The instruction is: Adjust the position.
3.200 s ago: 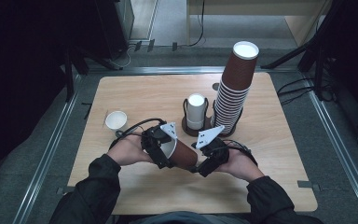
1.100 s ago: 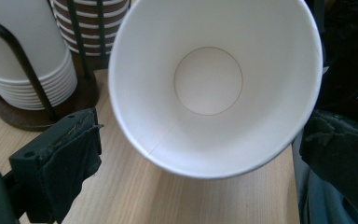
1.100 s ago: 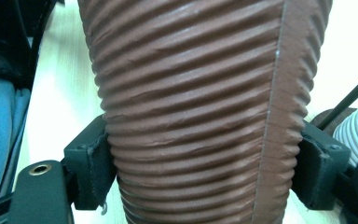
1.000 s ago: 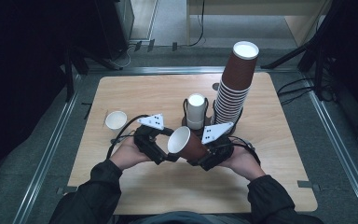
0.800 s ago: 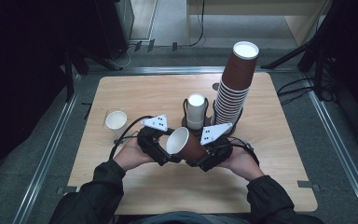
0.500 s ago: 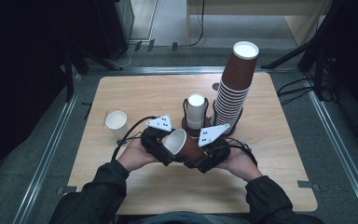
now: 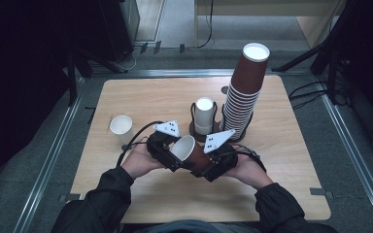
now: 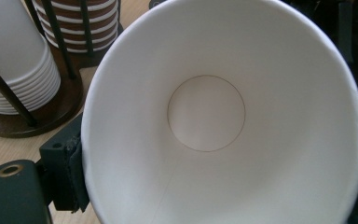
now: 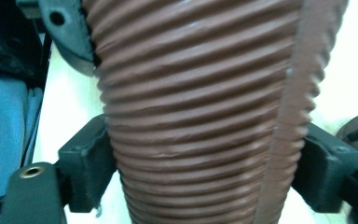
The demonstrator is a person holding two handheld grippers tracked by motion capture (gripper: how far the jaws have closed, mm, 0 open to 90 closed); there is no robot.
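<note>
Both grippers (image 7: 164, 151) (image 7: 218, 162) meet mid-table, left jaws closing.

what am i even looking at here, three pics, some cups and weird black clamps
A person sits at a wooden table and holds a hand-held clamp tool in each hand; no robot arm is involved. The high view looks down from above. The other two pictures come from small cameras riding on each tool.

Between the tools is one brown ribbed paper cup, tipped on its side. The right gripper grips its ribbed body, one of the fingers pressing each side. The left gripper is at the cup's mouth, so its camera looks straight into the white inside; its fingers have just been closing on the rim.

Also on the table: a tall stack of brown cups, a rack with white cups, and a single white cup.
</note>
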